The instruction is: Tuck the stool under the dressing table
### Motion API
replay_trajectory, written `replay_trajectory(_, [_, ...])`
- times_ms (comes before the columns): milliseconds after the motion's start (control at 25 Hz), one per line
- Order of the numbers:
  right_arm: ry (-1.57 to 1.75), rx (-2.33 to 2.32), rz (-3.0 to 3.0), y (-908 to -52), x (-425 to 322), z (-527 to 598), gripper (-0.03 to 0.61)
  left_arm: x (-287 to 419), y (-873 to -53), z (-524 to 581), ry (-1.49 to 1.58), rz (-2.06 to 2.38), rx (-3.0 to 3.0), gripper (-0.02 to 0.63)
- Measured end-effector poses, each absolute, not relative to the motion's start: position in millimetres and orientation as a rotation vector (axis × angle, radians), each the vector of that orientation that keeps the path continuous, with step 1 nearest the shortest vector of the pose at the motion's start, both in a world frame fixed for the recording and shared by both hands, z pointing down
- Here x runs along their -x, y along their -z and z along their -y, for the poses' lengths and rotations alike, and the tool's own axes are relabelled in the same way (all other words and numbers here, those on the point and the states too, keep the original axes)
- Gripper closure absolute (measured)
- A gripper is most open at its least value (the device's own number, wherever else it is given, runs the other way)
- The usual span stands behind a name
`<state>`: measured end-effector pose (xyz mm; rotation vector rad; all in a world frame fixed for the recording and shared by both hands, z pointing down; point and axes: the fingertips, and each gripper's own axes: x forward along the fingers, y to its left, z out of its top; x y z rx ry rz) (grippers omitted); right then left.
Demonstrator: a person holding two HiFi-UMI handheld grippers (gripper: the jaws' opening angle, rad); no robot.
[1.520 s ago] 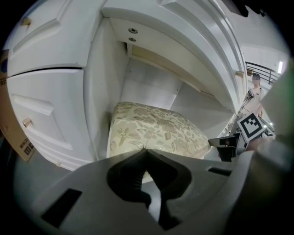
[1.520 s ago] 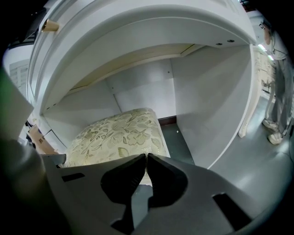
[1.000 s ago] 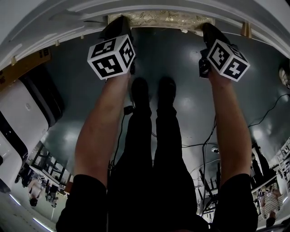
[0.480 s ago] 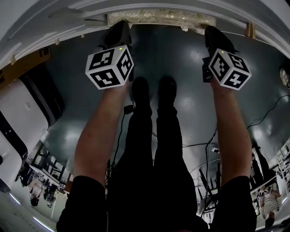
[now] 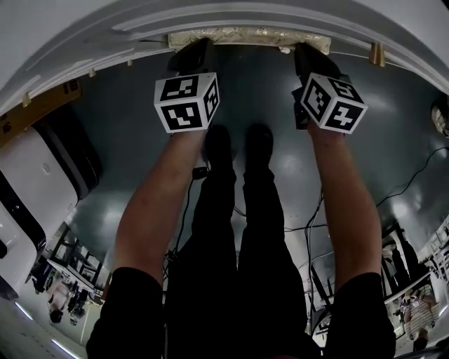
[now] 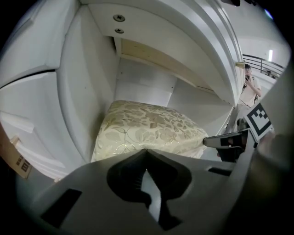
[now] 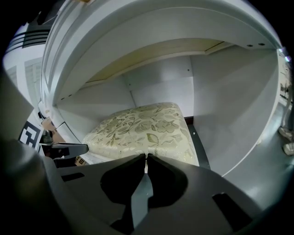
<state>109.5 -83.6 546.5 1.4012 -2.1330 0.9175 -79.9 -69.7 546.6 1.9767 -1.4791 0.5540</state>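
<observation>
Dark glossy floor (image 5: 393,140), with a black cable (image 5: 419,173) trailing at right. White rounded unit (image 5: 31,186) and cardboard box (image 5: 42,105) at left. A bystander (image 6: 251,87) stands far right.

A staged indoor hall: white dressing table (image 5: 210,17), glossy floor (image 5: 280,91), loose cables (image 5: 421,168)

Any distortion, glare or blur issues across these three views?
Head view: heavy fisheye bows the dressing table edge, and the glossy floor shows soft glare patches. Left gripper view: dark vignetted corners, stool cushion sharp, near foreground soft. Right gripper view: same vignette, even light under the table, floor glare at the right edge.
</observation>
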Motion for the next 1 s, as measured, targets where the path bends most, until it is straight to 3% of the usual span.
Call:
replay_trajectory(680, [-0.877, -1.413, 2.165, -542.4, -109.5, 115.0, 0.546, 79.3, -542.8, 95.3, -0.496, 1.493, -1.949, 0.607])
replay_trajectory(880, [-0.761, -1.398, 2.235, -492.3, -111.5, 76.9, 0.546, 73.8, -502.2, 57.8, -0.526, 1.406, -2.088, 0.607])
replay_trajectory(1000, [-0.854, -1.419, 2.229, -451.2, -122.5, 40.8, 0.546, 73.1, -459.9, 28.3, -0.571, 1.357, -2.144, 0.607])
